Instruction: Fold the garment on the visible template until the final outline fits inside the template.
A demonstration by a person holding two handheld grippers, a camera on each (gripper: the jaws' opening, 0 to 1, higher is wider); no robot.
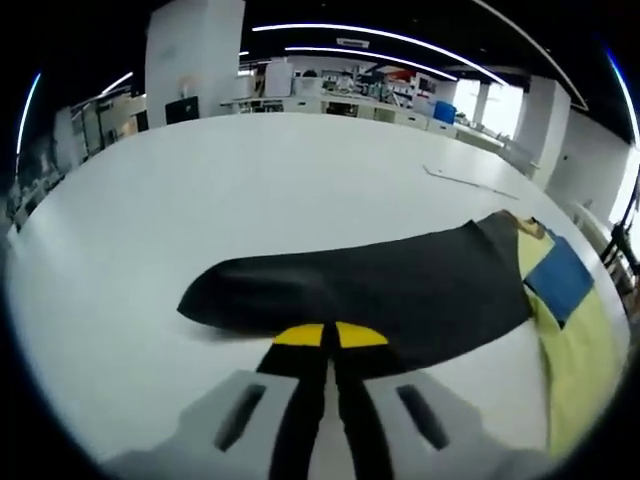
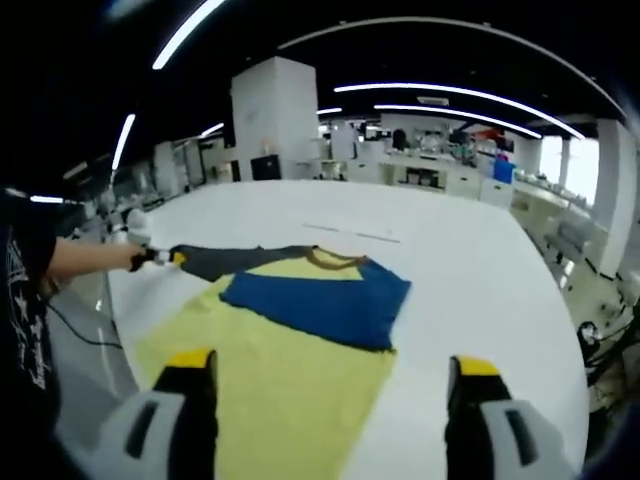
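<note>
The garment lies flat on the white table (image 1: 250, 190): a pale yellow body (image 2: 280, 390), a blue panel (image 2: 320, 300) and a dark grey sleeve (image 1: 400, 285). My left gripper (image 1: 330, 336) is shut, its yellow tips pinching the near edge of the dark sleeve. In the right gripper view the left gripper (image 2: 160, 258) is held by a person's hand at the end of the dark sleeve (image 2: 235, 260). My right gripper (image 2: 330, 362) stands wide open over the yellow body, with nothing between its jaws.
A thin line mark (image 1: 470, 180) lies on the table beyond the garment. The table edge (image 2: 120, 310) runs close to the person's arm (image 2: 85, 260). Desks and pillars (image 2: 275, 120) stand far behind.
</note>
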